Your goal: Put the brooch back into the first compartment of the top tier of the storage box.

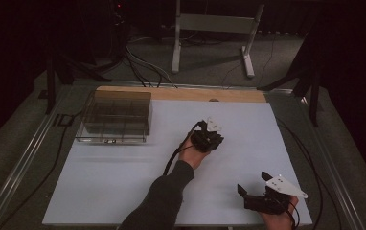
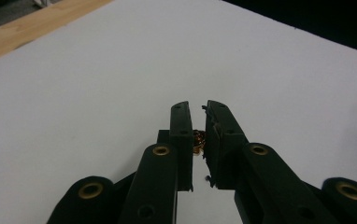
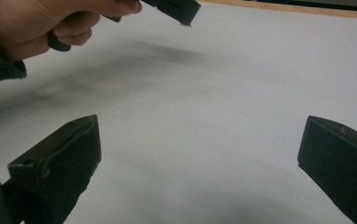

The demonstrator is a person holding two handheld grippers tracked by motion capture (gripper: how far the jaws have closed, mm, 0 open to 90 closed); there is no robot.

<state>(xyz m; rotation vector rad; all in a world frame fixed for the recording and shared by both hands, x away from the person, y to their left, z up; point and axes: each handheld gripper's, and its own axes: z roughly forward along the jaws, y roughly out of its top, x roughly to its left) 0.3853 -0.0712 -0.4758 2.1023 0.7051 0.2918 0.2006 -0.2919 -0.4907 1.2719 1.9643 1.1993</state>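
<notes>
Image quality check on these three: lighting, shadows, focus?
High view: dim, dark surround, flat white table board brightest. Left gripper view: board sharp, small reddish-brown object between the fingers murky. Right gripper view: soft shadow on the board, near fingers slightly blurred.

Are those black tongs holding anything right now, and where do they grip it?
The left tongs pinch a tiny reddish-gold object deep between the jaws; what it is cannot be told. The right tongs are open and hold nothing.

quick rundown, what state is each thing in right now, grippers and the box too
left gripper: jaws nearly shut, pinching a small reddish-brown object, held above the white board
right gripper: jaws wide open, nothing between them
clear compartment box: on the board's far left corner; lid and contents cannot be told
</notes>
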